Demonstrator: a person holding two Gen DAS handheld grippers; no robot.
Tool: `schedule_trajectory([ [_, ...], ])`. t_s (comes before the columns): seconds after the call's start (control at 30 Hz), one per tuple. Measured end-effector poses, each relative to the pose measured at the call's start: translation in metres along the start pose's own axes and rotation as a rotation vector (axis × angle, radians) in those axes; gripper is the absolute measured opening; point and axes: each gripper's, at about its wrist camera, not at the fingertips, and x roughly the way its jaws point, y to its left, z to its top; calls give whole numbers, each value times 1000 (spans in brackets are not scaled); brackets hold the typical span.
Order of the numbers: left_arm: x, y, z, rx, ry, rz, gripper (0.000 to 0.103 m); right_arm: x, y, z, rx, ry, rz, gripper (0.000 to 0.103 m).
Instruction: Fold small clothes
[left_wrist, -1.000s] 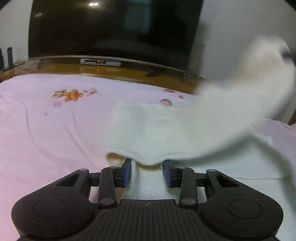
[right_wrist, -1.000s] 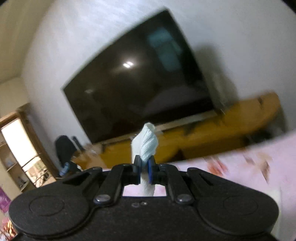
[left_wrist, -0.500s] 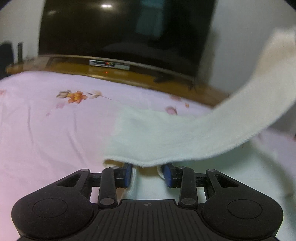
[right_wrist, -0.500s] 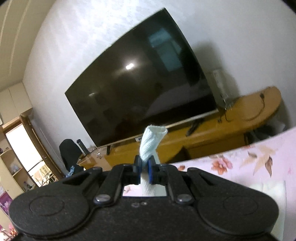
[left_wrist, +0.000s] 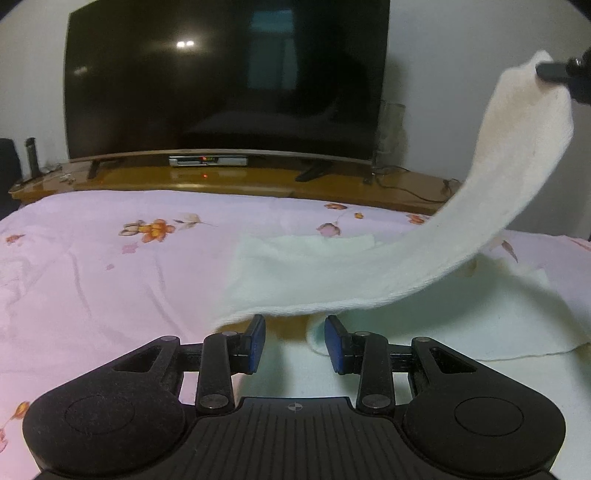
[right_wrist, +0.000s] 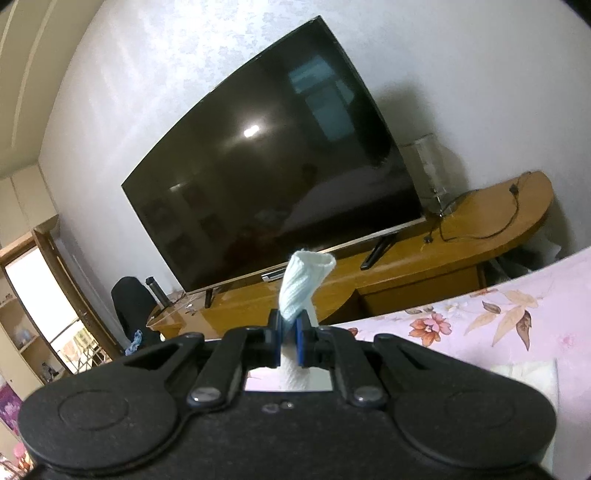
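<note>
At two o'clock above the bed (left_wrist: 92, 266), one end of the white cloth (left_wrist: 369, 273) is pinched by the right hand-held gripper (right_wrist: 287, 341). The left hand-held gripper (left_wrist: 294, 343) is held open beneath its sagging edge; a late closing could miss it.

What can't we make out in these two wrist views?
- Left wrist: the white cloth hides the bedsheet beyond it, and its right part runs off the frame edge.
- Left wrist: the right gripper is cut off by the edge; its grip is unreadable here.
- Right wrist: the gripper body hides the cloth hanging below the pinch.
- Left gripper: its blue pads partly cover the cloth hem.
</note>
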Motion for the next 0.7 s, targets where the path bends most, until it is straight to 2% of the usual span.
schedule_trajectory([
  [0.07,0,3,-1,-27,0,-44,36,0,-4,-2,3,5,-10,9],
  [0.17,14,2,1,-23,41,-78,36,0,-6,-4,8,7,-15,9],
  [0.43,40,-6,7,-8,81,-66,35,-1,-2,-1,-6,8,-6,9],
  [0.47,42,-3,8,-38,71,-69,33,-1,-2,0,-7,7,-3,9],
  [0.5,44,2,10,-77,66,-63,3,-1,-1,0,-5,6,0,9],
  [0.6,49,35,7,-343,89,-99,3,-3,-1,3,-5,-11,0,9],
  [0.67,46,45,1,-424,62,-119,3,-7,-1,6,-8,-35,-2,9],
  [0.7,50,49,-3,-466,92,-142,3,-9,-1,6,-7,-41,-4,9],
])
